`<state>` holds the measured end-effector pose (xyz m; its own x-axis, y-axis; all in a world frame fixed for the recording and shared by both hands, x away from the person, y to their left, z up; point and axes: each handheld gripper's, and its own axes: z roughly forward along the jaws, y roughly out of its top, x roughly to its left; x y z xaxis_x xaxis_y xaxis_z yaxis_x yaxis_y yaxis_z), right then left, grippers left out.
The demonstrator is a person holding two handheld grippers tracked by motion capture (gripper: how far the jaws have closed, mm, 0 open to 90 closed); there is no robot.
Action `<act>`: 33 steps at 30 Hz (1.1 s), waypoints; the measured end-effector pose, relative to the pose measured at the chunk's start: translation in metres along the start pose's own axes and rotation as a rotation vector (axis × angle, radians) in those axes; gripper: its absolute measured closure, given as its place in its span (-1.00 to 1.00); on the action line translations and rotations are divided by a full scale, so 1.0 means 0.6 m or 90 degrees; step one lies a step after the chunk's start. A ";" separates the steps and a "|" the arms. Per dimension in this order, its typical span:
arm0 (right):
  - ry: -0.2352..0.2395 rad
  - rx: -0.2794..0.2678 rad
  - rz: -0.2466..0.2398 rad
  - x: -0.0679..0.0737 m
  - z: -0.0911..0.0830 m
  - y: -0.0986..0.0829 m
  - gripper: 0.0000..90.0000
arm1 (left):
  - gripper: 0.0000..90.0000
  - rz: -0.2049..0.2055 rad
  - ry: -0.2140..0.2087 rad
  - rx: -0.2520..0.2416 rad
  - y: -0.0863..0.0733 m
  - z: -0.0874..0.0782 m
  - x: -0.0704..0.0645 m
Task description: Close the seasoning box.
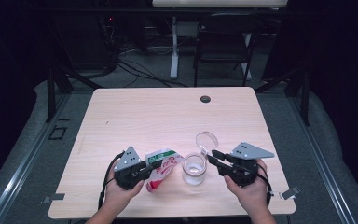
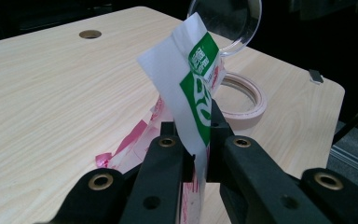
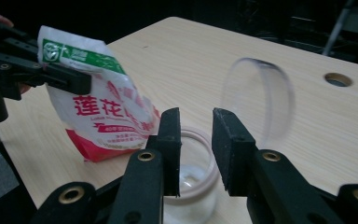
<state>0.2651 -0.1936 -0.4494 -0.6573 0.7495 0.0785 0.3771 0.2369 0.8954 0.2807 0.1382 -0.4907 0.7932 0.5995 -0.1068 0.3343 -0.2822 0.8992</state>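
- The left hand-held gripper (image 1: 153,164) is clamped on the top edge of a white, green and red pouch (image 1: 162,168), which hangs tilted beside a glass jar (image 1: 195,169).
- The right hand-held gripper (image 1: 213,156), jaws parted, hovers at the jar's rim near its raised clear lid (image 1: 207,140), above the bench (image 1: 158,112).

Lab or recording studio, dim; bare wooden desk (image 1: 135,116) on grey floor; black curtains around; cables (image 1: 140,70) trailing on floor behind; folding chair (image 1: 223,44); white desk leg (image 1: 174,46) beyond.
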 end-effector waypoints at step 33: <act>0.143 0.123 -0.122 0.065 0.178 0.023 0.94 | 0.08 -0.004 0.055 0.025 -0.053 0.007 -0.007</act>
<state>0.3147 -0.0951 -0.4809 -0.8472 0.5304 0.0302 0.3349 0.4891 0.8053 0.2687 0.1417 -0.5204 0.7454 0.6625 -0.0735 0.3600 -0.3073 0.8809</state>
